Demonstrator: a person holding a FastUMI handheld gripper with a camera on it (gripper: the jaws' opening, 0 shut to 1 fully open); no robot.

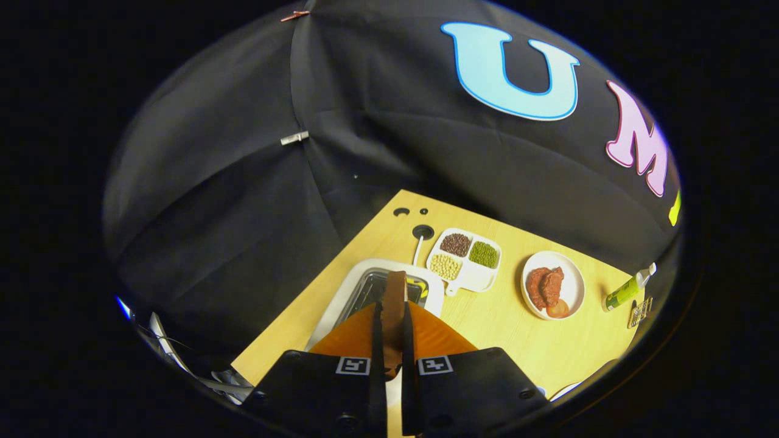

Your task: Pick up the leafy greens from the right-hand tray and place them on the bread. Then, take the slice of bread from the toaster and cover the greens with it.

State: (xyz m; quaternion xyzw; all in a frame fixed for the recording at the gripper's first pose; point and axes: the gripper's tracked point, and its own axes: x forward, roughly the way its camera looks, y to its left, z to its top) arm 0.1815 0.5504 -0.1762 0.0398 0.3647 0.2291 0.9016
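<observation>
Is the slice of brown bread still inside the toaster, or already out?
Out. The gripper is shut on the brown bread slice, which is held on edge above the white toaster.

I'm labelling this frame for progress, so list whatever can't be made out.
1. Gripper view: the base bread and greens cannot be seen beneath the brown toasted bread slice clamped in the hand-held gripper.
2. The white rectangular toaster is partly covered by that slice.
3. The reddish food on the round white plate is too small to identify.

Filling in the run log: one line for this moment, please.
gripper: shut on bread slice | position: lifted above toaster | next: cover greens
</observation>
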